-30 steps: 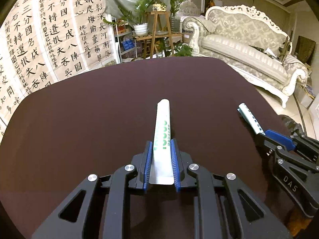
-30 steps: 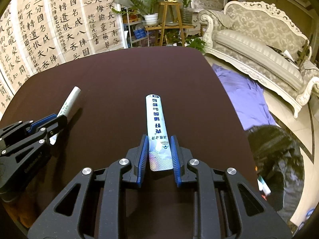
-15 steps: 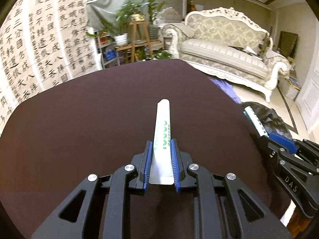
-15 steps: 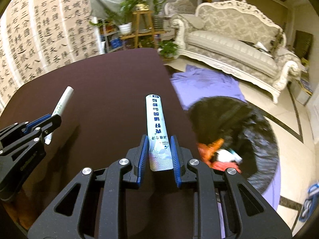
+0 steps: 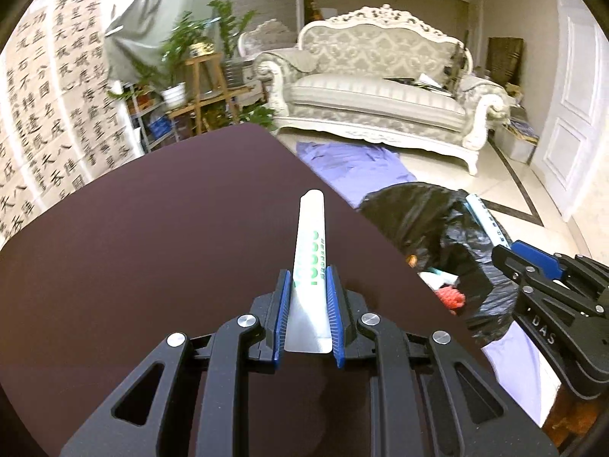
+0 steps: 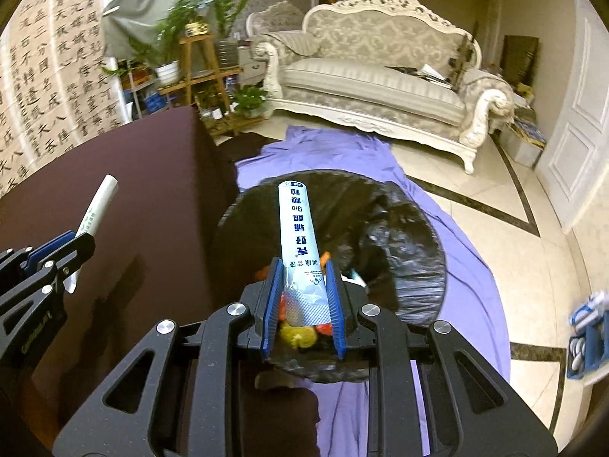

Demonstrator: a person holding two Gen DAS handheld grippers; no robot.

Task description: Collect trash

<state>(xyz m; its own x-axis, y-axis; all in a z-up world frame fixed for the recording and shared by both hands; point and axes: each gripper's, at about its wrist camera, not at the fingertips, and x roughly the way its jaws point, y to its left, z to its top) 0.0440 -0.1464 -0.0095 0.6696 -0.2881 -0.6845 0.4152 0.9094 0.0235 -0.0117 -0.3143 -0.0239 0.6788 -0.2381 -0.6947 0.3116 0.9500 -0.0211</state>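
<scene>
My left gripper point(image 5: 307, 297) is shut on a white sachet with green print point(image 5: 310, 251) and holds it above the dark brown table point(image 5: 152, 236), near its right edge. My right gripper point(image 6: 303, 289) is shut on a white and blue sachet point(image 6: 298, 228) and holds it over the open black trash bag point(image 6: 399, 236) on the floor. Colourful trash lies inside the bag. The right gripper also shows in the left wrist view point(image 5: 533, 266), above the bag point(image 5: 437, 221). The left gripper shows in the right wrist view point(image 6: 64, 251).
A purple cloth point(image 6: 464, 266) lies on the tiled floor under the bag. An ornate white sofa point(image 5: 380, 91) stands behind, a wooden plant stand point(image 5: 201, 87) and calligraphy sheets point(image 5: 49, 114) at the left. A blue object point(image 6: 586, 327) lies on the floor at right.
Both grippers have swung right with their sachets. The right one has left the table and now hangs over the trash bag; the left one has neared the table's right edge.
</scene>
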